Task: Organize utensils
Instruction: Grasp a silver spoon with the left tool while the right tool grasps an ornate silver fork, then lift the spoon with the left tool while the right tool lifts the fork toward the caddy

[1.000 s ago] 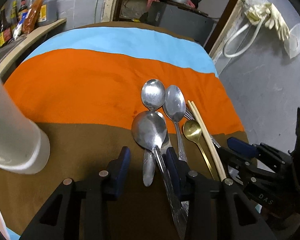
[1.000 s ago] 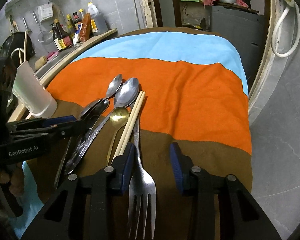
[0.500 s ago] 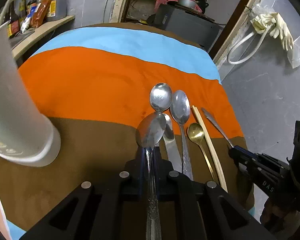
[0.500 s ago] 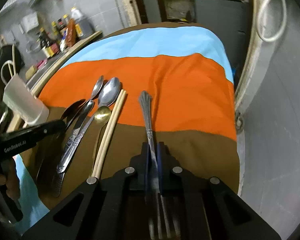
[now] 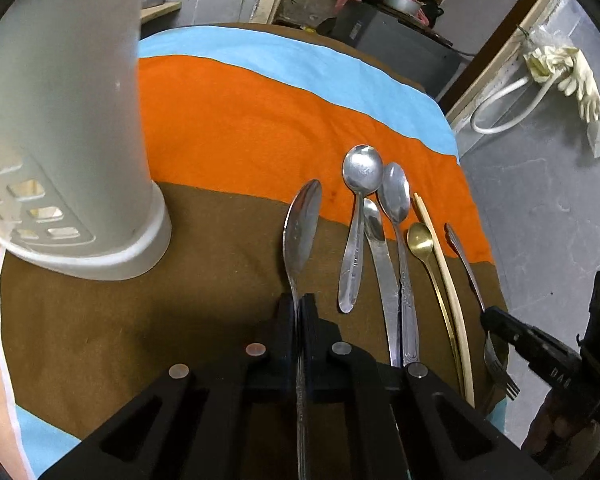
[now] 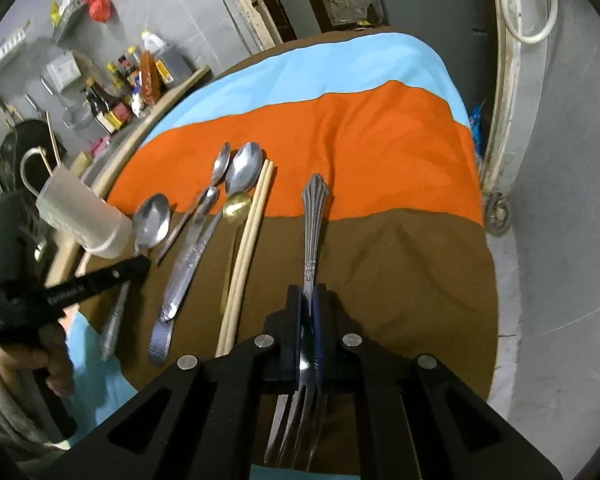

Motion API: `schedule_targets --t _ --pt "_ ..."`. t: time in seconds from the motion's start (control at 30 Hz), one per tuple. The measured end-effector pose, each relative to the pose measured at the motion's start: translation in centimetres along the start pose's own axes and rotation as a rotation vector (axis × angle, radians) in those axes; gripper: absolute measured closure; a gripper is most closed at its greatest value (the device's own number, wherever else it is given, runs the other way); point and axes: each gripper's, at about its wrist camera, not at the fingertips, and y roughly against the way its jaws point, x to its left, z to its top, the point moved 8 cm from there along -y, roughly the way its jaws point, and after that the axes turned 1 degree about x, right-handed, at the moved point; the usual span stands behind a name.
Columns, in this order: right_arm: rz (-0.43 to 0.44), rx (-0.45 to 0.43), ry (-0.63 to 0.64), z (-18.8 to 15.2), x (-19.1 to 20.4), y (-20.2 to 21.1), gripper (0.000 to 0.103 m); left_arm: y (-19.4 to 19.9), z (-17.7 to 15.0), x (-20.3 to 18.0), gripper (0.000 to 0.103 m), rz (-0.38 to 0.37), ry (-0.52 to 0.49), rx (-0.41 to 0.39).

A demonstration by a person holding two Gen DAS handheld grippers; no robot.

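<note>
While the left gripper (image 5: pixel 298 308) has its jaws clamped on the handle of a large steel spoon (image 5: pixel 301 226), that spoon runs straight out ahead of the jaws, its bowl forward and turned partly on edge over the brown band of the striped cloth (image 5: pixel 228 120). Its patterned handle end passes back between the jaws toward the camera. Just right of these jaws lie the loose utensils, side by side on the cloth: a round-bowled spoon (image 5: pixel 357 216), a table knife (image 5: pixel 381 276), an oval spoon (image 5: pixel 397 232), a small gold spoon (image 5: pixel 423 252) and a pair of pale chopsticks (image 5: pixel 443 276). Ahead and well to the left of the jaws stands a white plastic utensil holder (image 5: pixel 72 128), upright, with square openings low in its wall; from this view its inside cannot be seen. The right gripper (image 6: pixel 307 300) is likewise closed tight, here on a steel fork (image 6: pixel 311 236). The fork's ornate handle points forward beyond the jaws over the brown and orange bands, and its tines stick back behind them toward the camera. Left of these jaws the chopsticks lie nearest, with the gold spoon and the other steel pieces beyond them. In the right wrist view the holder shows at far left as a translucent cup shape, and whether anything sits in it cannot be told.
</note>
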Motion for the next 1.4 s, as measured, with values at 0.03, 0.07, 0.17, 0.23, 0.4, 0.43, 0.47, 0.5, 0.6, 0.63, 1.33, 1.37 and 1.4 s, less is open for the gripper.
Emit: schedule_targets --t 0.03,0.07,0.17,0.23,0.4,0.43,0.47,0.5,0.6,0.63,1.33,1.37,1.4 --pt "0.006 -0.001 -0.002 0.1 -0.2 0.0 0.098 -0.1 0.1 0.0 0.099 -0.004 0.001 0.004" --pt "0.013 0.001 0.003 0.3 -0.2 -0.3 0.098 -0.2 0.2 0.0 0.099 -0.007 0.004 0.007" --pt "0.030 0.014 0.020 1.1 -0.3 -1.1 0.098 -0.6 0.7 -0.2 0.099 -0.019 0.015 0.017" --pt "0.042 0.022 0.020 1.8 -0.5 -1.5 0.097 -0.8 1.0 -0.3 0.099 -0.018 0.010 0.026" --pt "0.056 0.070 0.022 2.8 -0.4 -3.1 0.096 -1.0 1.1 -0.4 0.099 -0.004 -0.007 0.044" --pt "0.061 0.081 0.014 2.9 -0.4 -3.3 0.096 -1.0 1.1 -0.5 0.099 -0.004 -0.007 0.048" --pt "0.068 0.090 0.001 3.0 -0.5 -3.4 0.096 -1.0 1.1 -0.5 0.099 -0.004 -0.005 0.050" --pt "0.075 0.097 -0.014 3.0 -0.6 -3.5 0.096 -1.1 1.1 -0.5 0.099 -0.005 -0.001 0.053" --pt "0.095 0.119 -0.063 2.9 -0.7 -3.9 0.096 -1.2 1.2 -0.5 0.099 -0.006 0.007 0.063" --pt "0.100 0.126 -0.076 2.9 -0.7 -4.1 0.096 -1.3 1.3 -0.6 0.099 -0.006 0.009 0.066" --pt "-0.370 0.145 0.299 1.0 5.1 -3.1 0.097 -1.2 1.2 -0.6 0.099 0.002 0.003 0.102" --pt "-0.387 0.146 0.315 0.8 5.6 -3.1 0.097 -1.2 1.2 -0.6 0.099 0.001 0.003 0.103" --pt "-0.383 0.147 0.317 0.8 6.0 -3.0 0.097 -1.2 1.2 -0.6 0.099 0.000 0.003 0.103"
